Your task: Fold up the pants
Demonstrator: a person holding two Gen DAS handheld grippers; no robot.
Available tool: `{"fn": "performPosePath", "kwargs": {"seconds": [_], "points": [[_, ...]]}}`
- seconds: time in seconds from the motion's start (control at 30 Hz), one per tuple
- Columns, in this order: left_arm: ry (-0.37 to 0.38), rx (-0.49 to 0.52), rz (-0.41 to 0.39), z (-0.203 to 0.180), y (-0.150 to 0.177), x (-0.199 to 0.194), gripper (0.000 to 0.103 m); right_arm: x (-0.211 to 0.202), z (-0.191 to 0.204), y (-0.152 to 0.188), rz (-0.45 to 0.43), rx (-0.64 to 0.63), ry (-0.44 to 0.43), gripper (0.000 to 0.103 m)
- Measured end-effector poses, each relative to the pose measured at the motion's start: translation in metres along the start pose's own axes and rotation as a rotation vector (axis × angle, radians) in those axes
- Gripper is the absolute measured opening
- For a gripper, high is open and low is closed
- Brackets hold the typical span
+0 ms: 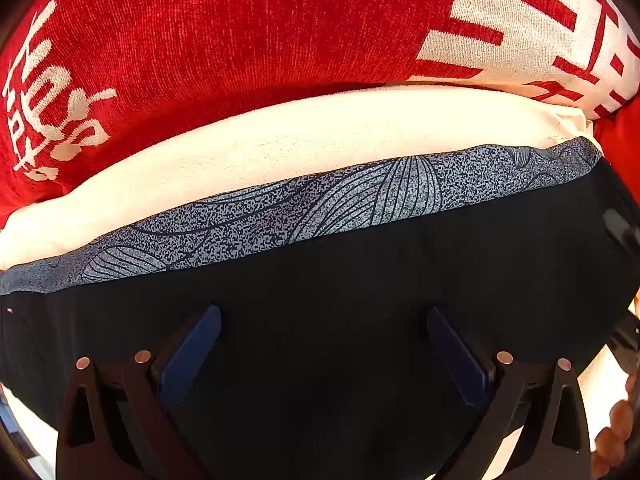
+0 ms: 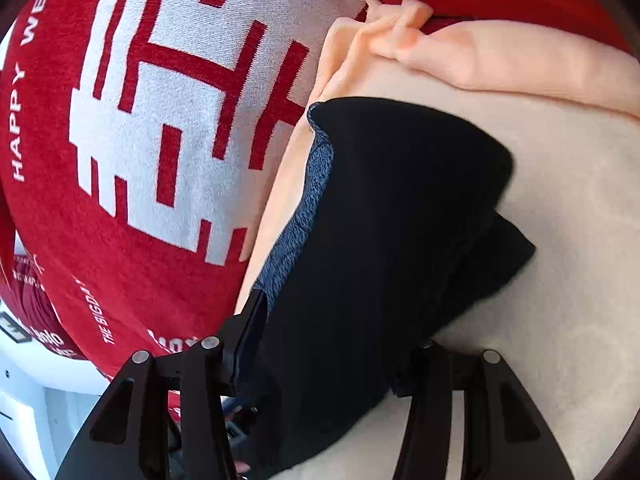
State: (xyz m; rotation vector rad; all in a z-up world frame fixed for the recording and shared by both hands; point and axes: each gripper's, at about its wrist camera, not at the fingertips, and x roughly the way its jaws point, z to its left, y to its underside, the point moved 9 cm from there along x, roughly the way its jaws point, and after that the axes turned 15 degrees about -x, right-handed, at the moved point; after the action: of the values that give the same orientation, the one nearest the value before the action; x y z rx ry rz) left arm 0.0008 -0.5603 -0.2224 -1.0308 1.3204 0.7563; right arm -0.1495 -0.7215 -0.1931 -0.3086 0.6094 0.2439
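The black pants (image 1: 360,280) lie on a cream sheet (image 1: 280,148), with a blue-grey leaf-patterned band (image 1: 320,204) along their far edge. My left gripper (image 1: 324,320) is open just above the black cloth, its blue fingers (image 1: 200,344) wide apart and empty. In the right wrist view the pants (image 2: 392,220) form a folded black bundle with a grey speckled band (image 2: 304,220) on the left. My right gripper (image 2: 340,320) has its jaws apart, with the black cloth lying between them; the right fingertip is hidden behind the cloth.
A red cushion with white lettering (image 1: 240,40) stands behind the pants, and it also shows in the right wrist view (image 2: 140,140). A peach blanket (image 2: 480,60) lies bunched at the back. The cream sheet (image 2: 560,280) spreads to the right.
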Motion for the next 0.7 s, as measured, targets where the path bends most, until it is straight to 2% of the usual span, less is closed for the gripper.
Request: {"fn": "performPosePath", "kwargs": {"seconds": [0.07,0.1,0.13,0.17,0.2,0.3,0.37,0.47,0.7], "points": [[0.003,0.002,0.004,0.001,-0.001,-0.002,0.102,0.004,-0.001,-0.001,0.03,0.029,0.011,0.049],[0.003,0.001,0.002,0.001,-0.002,-0.004,0.098,0.006,-0.001,-0.002,0.046,0.036,0.026,0.028],[0.012,0.0,-0.004,0.001,-0.003,-0.01,0.085,0.005,-0.001,-0.002,0.052,0.036,0.036,0.016],[0.026,0.009,-0.009,-0.001,-0.001,-0.018,0.073,0.001,0.001,-0.002,0.049,0.036,0.03,0.016],[0.036,0.018,-0.009,-0.002,0.0,-0.022,0.07,-0.004,0.003,-0.001,0.045,0.032,0.027,0.016],[0.076,0.036,-0.024,-0.008,0.01,-0.033,0.07,-0.02,0.02,0.001,0.022,-0.006,-0.002,0.015],[0.083,0.05,0.002,-0.014,0.022,-0.025,0.071,-0.027,0.038,0.003,0.015,-0.044,-0.012,0.015],[0.078,0.078,-0.071,-0.016,0.029,-0.021,0.071,-0.03,0.065,0.005,0.025,-0.125,0.004,0.015],[0.14,0.094,-0.091,-0.012,0.025,-0.023,0.071,-0.021,0.133,0.016,0.048,-0.351,0.067,0.015]]}}
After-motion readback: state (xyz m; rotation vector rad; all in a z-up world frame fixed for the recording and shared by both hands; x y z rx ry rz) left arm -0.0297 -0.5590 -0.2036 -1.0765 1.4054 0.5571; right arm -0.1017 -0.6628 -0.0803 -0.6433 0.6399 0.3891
